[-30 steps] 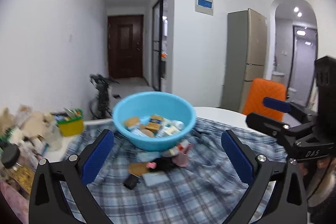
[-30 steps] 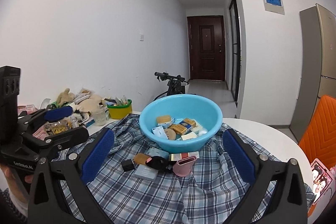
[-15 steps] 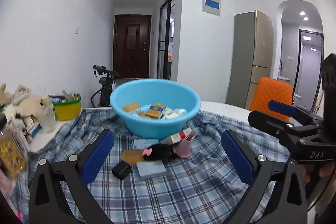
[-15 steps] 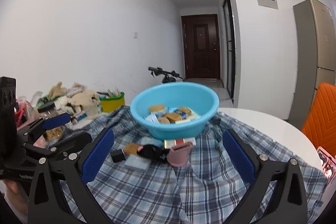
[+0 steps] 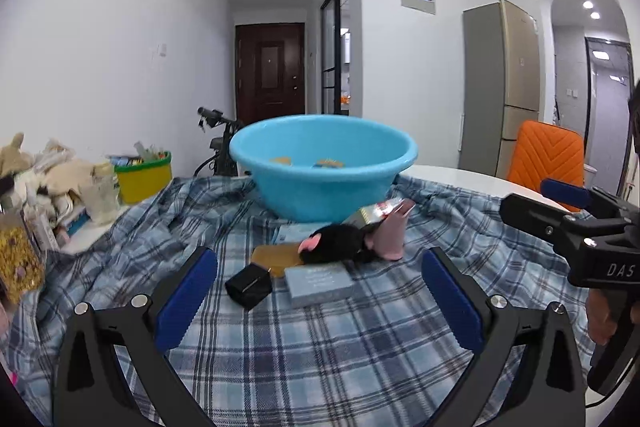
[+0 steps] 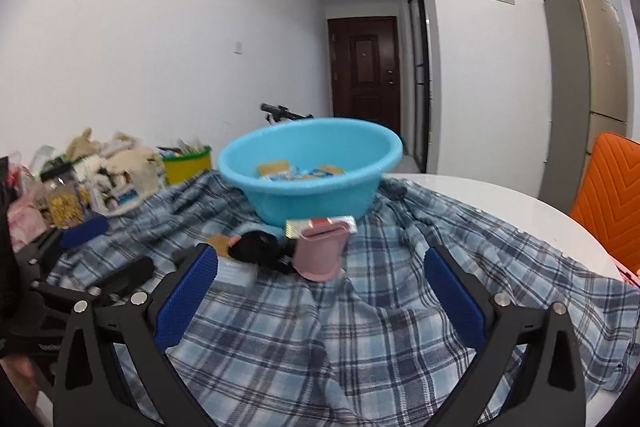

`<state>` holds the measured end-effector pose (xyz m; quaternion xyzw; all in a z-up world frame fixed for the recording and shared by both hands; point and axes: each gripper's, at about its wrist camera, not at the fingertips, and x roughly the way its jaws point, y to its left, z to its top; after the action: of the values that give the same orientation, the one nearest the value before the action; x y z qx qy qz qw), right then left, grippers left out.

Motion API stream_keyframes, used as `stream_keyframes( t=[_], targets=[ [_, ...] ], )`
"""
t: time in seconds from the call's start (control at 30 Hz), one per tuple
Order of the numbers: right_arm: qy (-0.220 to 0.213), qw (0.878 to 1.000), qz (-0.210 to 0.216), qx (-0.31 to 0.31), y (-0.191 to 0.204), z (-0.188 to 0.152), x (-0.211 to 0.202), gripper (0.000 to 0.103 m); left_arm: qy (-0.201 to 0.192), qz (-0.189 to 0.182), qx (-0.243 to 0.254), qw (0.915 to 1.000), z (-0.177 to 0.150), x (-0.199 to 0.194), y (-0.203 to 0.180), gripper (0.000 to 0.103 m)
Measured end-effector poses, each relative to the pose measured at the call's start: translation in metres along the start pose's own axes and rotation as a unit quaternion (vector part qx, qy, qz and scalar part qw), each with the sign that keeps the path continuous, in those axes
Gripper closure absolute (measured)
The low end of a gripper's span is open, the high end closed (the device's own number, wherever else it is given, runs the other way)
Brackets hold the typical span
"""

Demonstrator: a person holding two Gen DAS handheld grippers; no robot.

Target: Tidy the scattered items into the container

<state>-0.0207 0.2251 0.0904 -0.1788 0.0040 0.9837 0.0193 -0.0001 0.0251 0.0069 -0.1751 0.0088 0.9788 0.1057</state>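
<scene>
while both tools hang low over the plaid cloth, neither carries anything: the left gripper is released, its blue pads spread wide with only cloth between them, and the right gripper is likewise spread and empty. nearest on the cloth lie a small black block and, just right of it, a flat grey box. behind those sit a tan wafer-like piece, a black fuzzy thing with a pink tip, and a pink cup-like item on its right, touching the black thing. a foil-wrapped packet leans between the pink item and the blue basin, which stands just behind the cluster, near the middle of the worktop.

the basin already holds several small packets and biscuits, only their tops showing above the rim, so part of the tidying looks done. about six loose pieces remain on the cloth, all close in front of the basin. farther left, a yellow tub and a heap of soft toys sit by the wall; whether they belong to the job i cannot tell.
</scene>
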Motion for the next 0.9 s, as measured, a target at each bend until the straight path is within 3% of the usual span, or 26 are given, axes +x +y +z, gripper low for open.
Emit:
stream_keyframes(
  t=[0.23, 0.57, 0.9],
  targets=[
    [-0.006, 1.0, 0.005, 0.023, -0.01, -0.013, 0.012, 0.0, -0.001, -0.001, -0.034, 0.9994, -0.008, 0.007, 0.016, 0.0],
    [-0.021, 1.0, -0.004, 0.002, -0.004, -0.016, 0.016, 0.0, -0.012, 0.006, -0.026, 0.9996, -0.008, 0.003, 0.016, 0.0],
    [-0.033, 0.999, -0.03, -0.026, 0.007, -0.017, 0.009, 0.0, -0.031, 0.039, -0.015, 0.9987, -0.007, -0.004, 0.012, 0.0]
  ],
)
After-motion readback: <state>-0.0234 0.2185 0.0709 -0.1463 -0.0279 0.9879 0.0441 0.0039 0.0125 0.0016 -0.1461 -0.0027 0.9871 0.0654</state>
